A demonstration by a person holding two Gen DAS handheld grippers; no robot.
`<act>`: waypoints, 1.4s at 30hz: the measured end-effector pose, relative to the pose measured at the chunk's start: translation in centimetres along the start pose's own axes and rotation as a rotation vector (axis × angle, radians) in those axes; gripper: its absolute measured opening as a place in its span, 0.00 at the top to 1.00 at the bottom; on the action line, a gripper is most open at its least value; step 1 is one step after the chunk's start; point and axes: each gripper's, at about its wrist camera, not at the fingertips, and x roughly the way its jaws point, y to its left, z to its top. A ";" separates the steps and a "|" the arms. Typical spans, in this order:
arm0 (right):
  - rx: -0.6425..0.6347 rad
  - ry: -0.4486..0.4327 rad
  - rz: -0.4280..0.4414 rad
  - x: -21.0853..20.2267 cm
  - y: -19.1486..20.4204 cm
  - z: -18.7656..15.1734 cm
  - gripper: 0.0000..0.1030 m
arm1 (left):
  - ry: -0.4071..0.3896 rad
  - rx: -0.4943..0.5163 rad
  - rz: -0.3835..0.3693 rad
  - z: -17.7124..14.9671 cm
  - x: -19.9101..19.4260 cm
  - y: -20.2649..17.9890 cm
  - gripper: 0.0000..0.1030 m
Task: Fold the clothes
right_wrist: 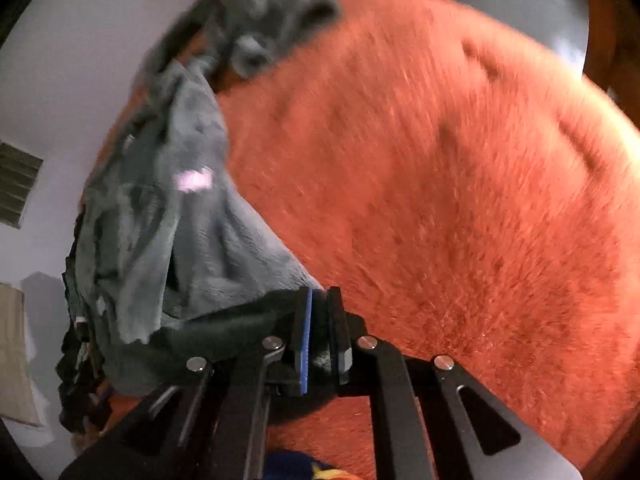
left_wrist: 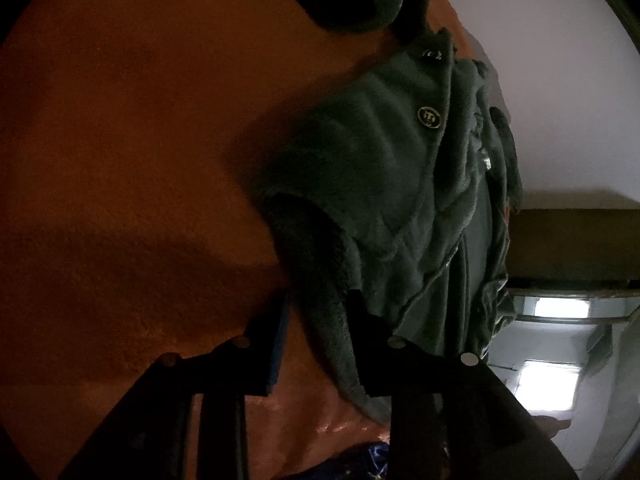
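We are looking at an orange fuzzy blanket (right_wrist: 460, 208) spreading wide, a white wall (left_wrist: 560, 80) standing far behind it.

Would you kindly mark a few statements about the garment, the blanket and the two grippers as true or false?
1. The fleece garment is grey-green. True.
2. It lies on a blue blanket. False: the fuzzy blanket is orange-red.
3. The right gripper is clamped on a fold of the garment. True.
4. The left gripper is clamped shut. False: its jaws stand apart, a garment edge between them.
5. The garment has round buttons. True.
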 end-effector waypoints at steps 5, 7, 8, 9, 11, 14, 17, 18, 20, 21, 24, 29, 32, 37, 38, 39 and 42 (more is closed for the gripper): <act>-0.143 -0.179 -0.070 -3.8 3.2 2.0 0.73 | 0.001 0.015 0.003 -0.1 -0.2 -0.3 0.65; -0.196 -0.211 -0.024 -4.3 5.2 2.9 0.62 | 0.005 0.012 0.004 -0.1 -0.1 -0.1 0.65; -0.217 -0.187 0.021 -3.8 6.6 3.3 0.61 | 0.008 0.013 0.004 -0.1 -0.1 0.0 0.65; -0.233 -0.150 0.070 -3.0 7.9 3.7 0.58 | 0.010 0.014 0.003 -0.1 -0.1 -0.1 0.65; -0.254 -0.063 0.152 -0.7 10.2 4.2 0.57 | 0.014 0.017 0.003 -0.1 -0.1 -0.2 0.65; -0.323 -0.019 0.071 3.2 12.6 4.5 0.56 | 0.020 0.022 0.002 -0.2 -0.1 -0.3 0.64; -0.344 -0.062 0.016 4.1 13.7 4.6 0.96 | 0.026 0.026 0.000 -0.3 -0.2 -0.3 0.64; -0.353 -0.095 0.034 3.4 14.1 4.4 0.95 | 0.027 0.026 -0.002 -0.3 -0.2 -0.1 0.64; -0.427 -0.096 0.148 2.3 16.0 3.0 0.95 | 0.030 0.027 -0.006 -0.3 -0.4 0.2 0.64; -0.471 -0.087 0.216 1.7 17.1 2.2 0.95 | 0.034 0.027 -0.013 -0.3 -0.3 0.3 0.64; -0.675 0.014 0.315 1.7 20.8 -1.1 0.93 | 0.049 0.027 -0.039 -0.1 -0.1 0.3 0.64; -0.822 0.280 0.276 5.3 22.5 -5.3 0.82 | 0.044 0.047 -0.058 -0.4 -0.6 -0.3 0.63; -0.679 0.315 0.314 5.8 20.3 -3.8 0.62 | 0.043 0.080 -0.040 -0.5 -0.8 -0.6 0.54; -0.566 0.296 0.310 5.2 17.7 -2.1 0.50 | 0.035 0.130 -0.001 -0.5 -0.7 -0.7 0.48; -0.559 0.295 0.312 4.9 17.5 -2.2 0.50 | 0.032 0.124 0.001 -0.3 -0.8 -0.5 0.48; -0.545 0.297 0.325 4.6 17.3 -2.1 0.50 | 0.029 0.113 -0.003 -0.2 -1.0 -0.3 0.48; -0.500 0.314 0.382 4.8 18.7 -2.6 0.48 | 0.024 0.077 -0.024 0.2 -1.4 0.3 0.48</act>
